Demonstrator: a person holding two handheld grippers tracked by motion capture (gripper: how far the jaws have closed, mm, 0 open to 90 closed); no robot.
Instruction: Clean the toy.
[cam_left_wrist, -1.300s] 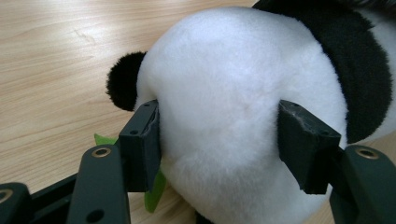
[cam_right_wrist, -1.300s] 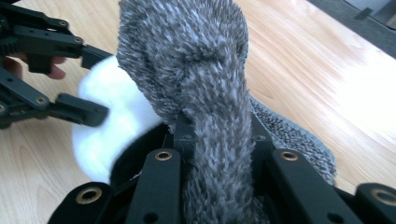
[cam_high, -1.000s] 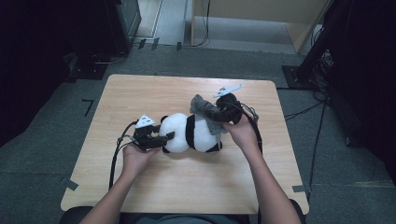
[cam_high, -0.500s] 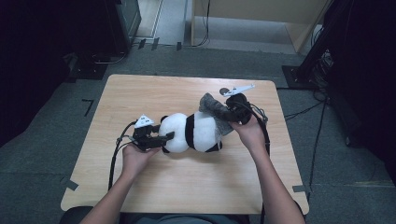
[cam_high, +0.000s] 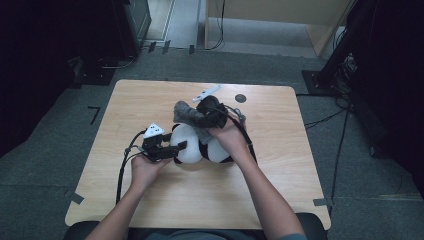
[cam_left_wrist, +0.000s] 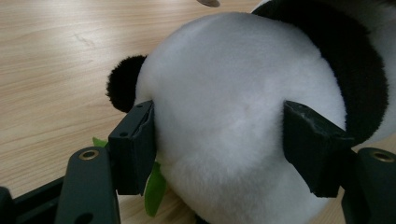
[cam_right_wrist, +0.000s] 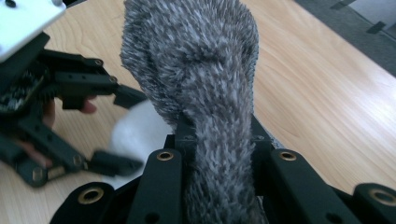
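the panda (cam_high: 200, 145) lies on its side near the middle of the table (cam_high: 150, 210), and all positions below are given relative to it. the left gripper (cam_high: 172, 149) is at the panda's left end, its jaws spread wide around the white rounded plush and pressing into both flanks, as the left gripper view shows at the panda (cam_left_wrist: 233, 107); judged purpose: to pin the toy so it does not slide while the other end is worked. a green leaf (cam_left_wrist: 154, 189) shows under the panda at the near jaw. the right gripper (cam_high: 202, 116) sits above and behind the panda, clenched on a grey furry piece (cam_high: 186, 113), which the right gripper view shows squeezed narrow between the jaws at the grey furry piece (cam_right_wrist: 205, 93) and flaring out beyond them. whether this piece is sewn to the panda or merely lies on it cannot be told. judged purpose: the grey piece is held up to draw it clear of, or fit it onto, the pinned toy. a dark disc (cam_high: 240, 98) lies beyond the panda, well apart.
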